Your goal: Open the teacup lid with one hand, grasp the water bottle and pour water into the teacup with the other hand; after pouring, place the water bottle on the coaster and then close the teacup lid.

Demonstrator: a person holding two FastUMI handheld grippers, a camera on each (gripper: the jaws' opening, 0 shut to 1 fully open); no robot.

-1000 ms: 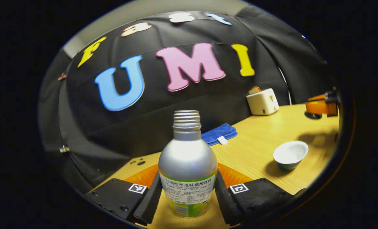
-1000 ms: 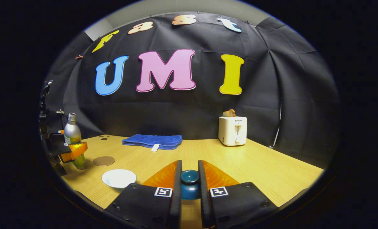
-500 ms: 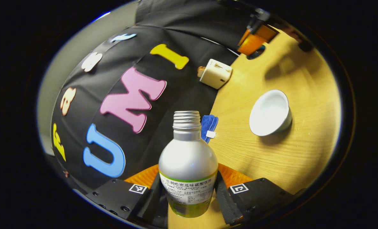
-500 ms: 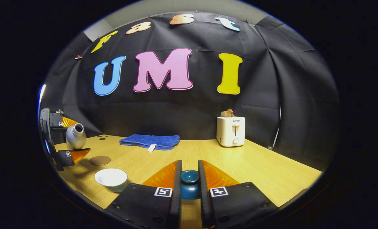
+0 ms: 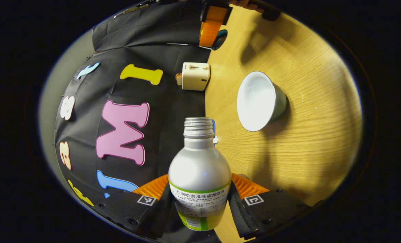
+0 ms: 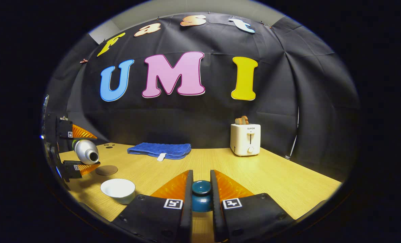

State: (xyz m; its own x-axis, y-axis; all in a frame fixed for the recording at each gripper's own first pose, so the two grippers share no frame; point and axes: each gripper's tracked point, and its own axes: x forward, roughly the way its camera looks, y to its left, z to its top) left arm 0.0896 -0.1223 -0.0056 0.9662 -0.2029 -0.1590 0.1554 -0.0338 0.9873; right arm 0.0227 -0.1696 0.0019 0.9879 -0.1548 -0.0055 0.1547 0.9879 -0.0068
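Observation:
My left gripper (image 5: pixel 200 206) is shut on a silver water bottle (image 5: pixel 199 175) with a green label and no cap. In the right gripper view the bottle (image 6: pixel 85 152) lies tipped on its side, its mouth aimed down toward the white teacup (image 6: pixel 118 190), a little above and to its left. The teacup (image 5: pixel 258 100) stands open on the wooden table. My right gripper (image 6: pixel 201 195) is shut on the dark blue teacup lid (image 6: pixel 201 195), held low over the table to the right of the cup. A round brown coaster (image 6: pixel 106 170) lies behind the cup.
A folded blue towel (image 6: pixel 160 150) lies at the back of the table (image 6: pixel 271 175). A white toaster (image 6: pixel 245 138) with bread in it stands at the back right.
The left gripper has rolled the bottle further over, from tilted to nearly level, with its mouth closer to the cup. The right gripper and lid have stayed put.

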